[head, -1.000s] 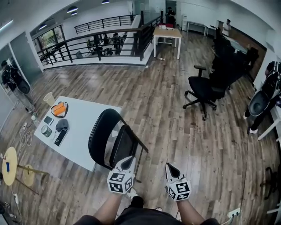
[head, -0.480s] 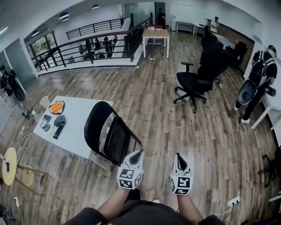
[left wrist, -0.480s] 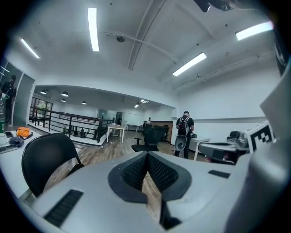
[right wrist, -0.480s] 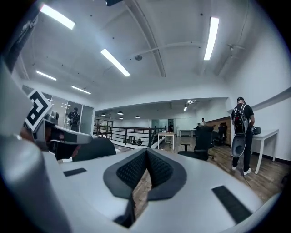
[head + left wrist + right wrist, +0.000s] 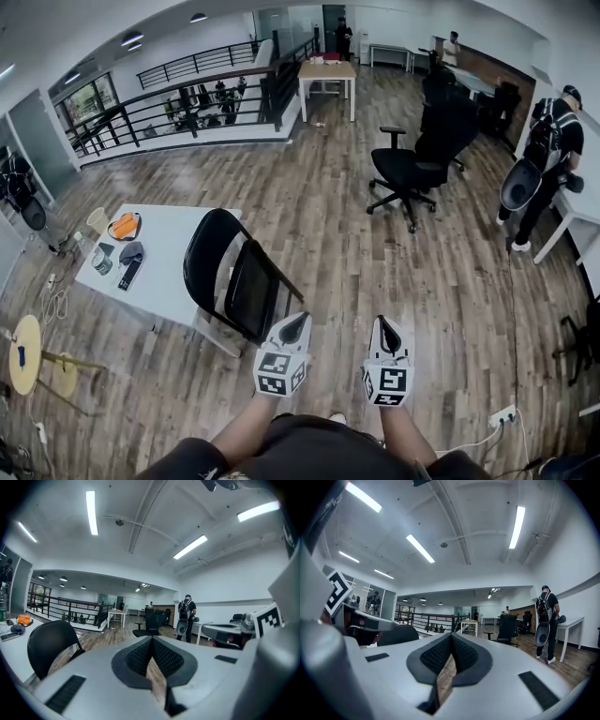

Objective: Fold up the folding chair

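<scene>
Okay, head view: black folding chair (image 5: pixel 234 281) stands unfolded on the wood floor (image 5: pixel 375 253), with its backrest and seat apart. It is just beside the white table (image 5: pixel 169 281) at the left, and the backrest is on the table side. The left gripper (image 5: pixel 293 325) is low centre with its jaws closed together on nothing. Its tip is near the chair's seat edge but not touching it. The right gripper (image 5: pixel 385 330) is beside it, further from the chair, also fully closed and empty.

In the left gripper view the left gripper's pads (image 5: pixel 140 656) meet with only floor visible past them, and the chair's backrest shows at lower left. The right gripper view shows the same, pads (image 5: pixel 464 653) together with nothing between.

Small items including an orange one (image 5: pixel 125 227) lie on the table's far end. A black office chair (image 5: pixel 408 169) is well apart at upper right, and a person with a backpack (image 5: pixel 546 150) stands at the far right.
</scene>
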A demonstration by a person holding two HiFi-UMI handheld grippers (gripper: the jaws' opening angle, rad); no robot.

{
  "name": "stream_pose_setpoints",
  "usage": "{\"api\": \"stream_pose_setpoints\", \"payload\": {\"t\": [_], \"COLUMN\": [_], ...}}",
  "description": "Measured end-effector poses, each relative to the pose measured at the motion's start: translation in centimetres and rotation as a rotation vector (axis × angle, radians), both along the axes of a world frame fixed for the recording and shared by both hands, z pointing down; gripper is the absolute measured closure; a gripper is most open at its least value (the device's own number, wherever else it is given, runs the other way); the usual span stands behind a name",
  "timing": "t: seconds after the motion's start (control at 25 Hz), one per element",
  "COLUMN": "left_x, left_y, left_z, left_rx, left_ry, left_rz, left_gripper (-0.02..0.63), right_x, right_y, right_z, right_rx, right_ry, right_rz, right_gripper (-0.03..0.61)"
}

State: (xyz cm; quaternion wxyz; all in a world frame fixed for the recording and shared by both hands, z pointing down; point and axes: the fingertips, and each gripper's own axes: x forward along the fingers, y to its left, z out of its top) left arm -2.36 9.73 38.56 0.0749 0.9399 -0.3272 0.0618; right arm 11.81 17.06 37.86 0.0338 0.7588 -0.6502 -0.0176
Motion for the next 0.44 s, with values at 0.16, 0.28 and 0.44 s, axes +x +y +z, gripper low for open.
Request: {"api": "stream_pose_setpoints", "payload": {"t": [0.16,0.28,0.44], "left_x": [-1.7,-3.5,-6.3], "left_y": [-0.1,-0.7,-1.3], "left_z": [-0.6,-1.1,-1.7], "left_rx": [0.005,0.007,0.012], "left_ry": [-0.004,-0.005,0.002], "left_rz": [-0.003,-0.005,-0.003], "left_gripper": [0.607,0.608,0.607], "right_x": [-1.6,-2.9,-5.2], "right_y": [0.1,-0.2,-0.5], "right_z": [-0.7,-1.1,-1.3], "right_rx": [0.011,0.020,0.030], "right_ry": [0.005,-0.010,-0.039], "right_rz": [0.005,0.014,0.027], "right_gripper": [0.565,0.565,0.565]}}
